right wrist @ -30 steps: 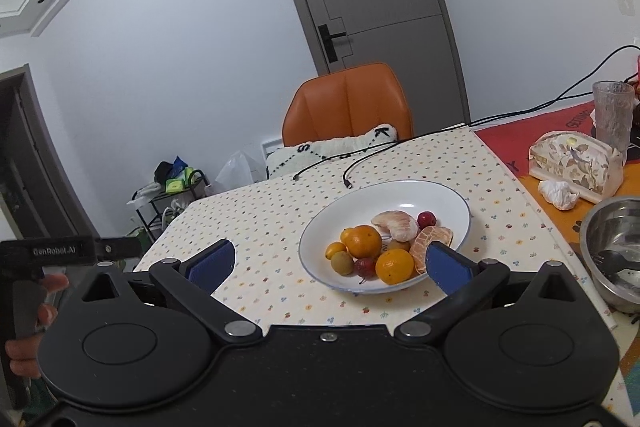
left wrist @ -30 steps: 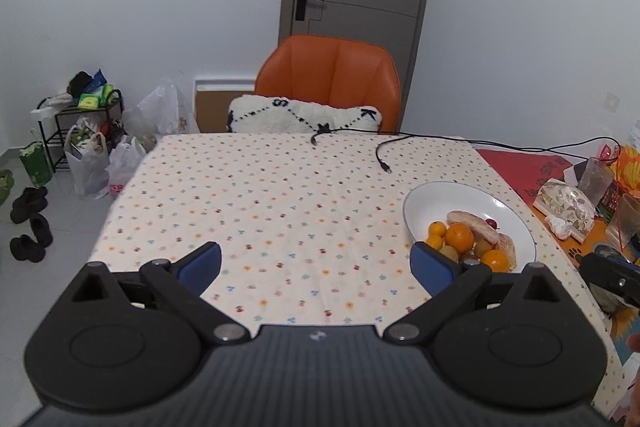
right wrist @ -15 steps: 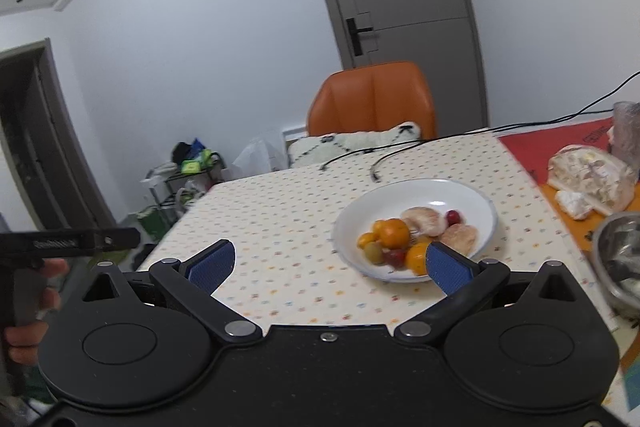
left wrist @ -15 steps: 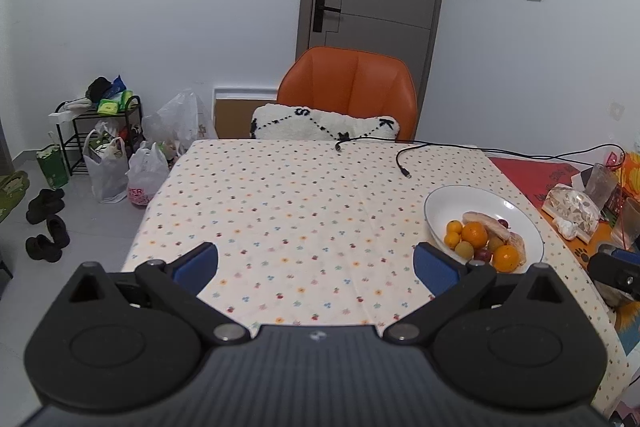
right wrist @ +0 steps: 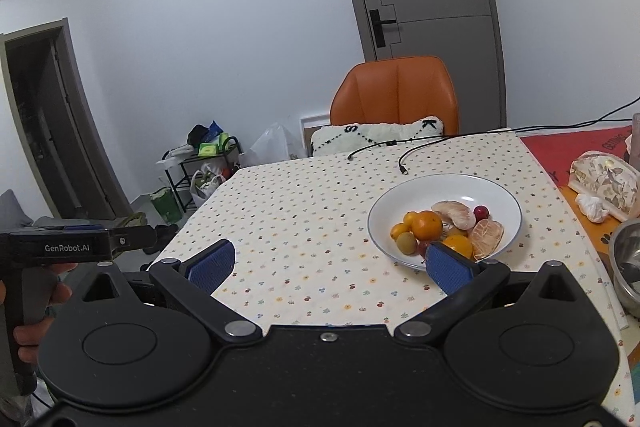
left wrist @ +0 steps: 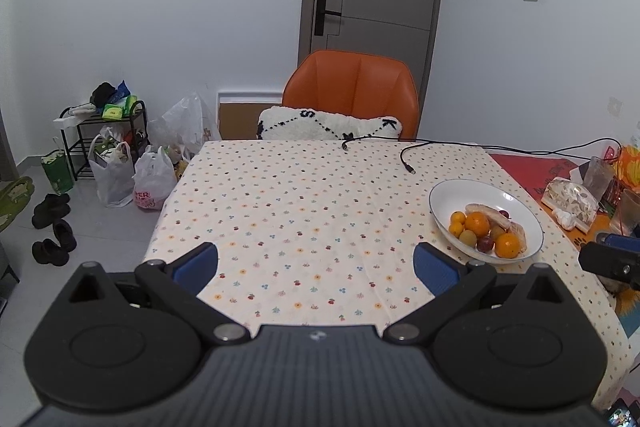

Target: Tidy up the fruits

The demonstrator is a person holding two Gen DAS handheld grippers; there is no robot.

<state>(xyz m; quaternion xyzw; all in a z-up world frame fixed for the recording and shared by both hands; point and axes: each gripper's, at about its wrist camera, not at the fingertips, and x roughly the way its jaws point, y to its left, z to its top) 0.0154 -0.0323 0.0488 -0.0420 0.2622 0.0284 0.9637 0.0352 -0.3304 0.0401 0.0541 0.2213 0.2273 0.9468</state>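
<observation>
A white plate on the dotted tablecloth holds several fruits: oranges, a green fruit, a red fruit and peeled citrus pieces. My left gripper hovers open over the table's near edge, well left of the plate, with nothing between its fingers. My right gripper is open too; its right pad overlaps the plate's near rim in the view. The left gripper's body shows at the far left of the right wrist view, held by a hand.
Two loose cable ends lie at the table's far side. An orange chair with a white cushion stands behind. A metal bowl, a patterned pouch and a glass crowd the right side. Bags and a rack stand on the floor at left.
Both grippers have pulled back and risen a little, so the plate looks smaller and farther. Both stay open and hold nothing.
</observation>
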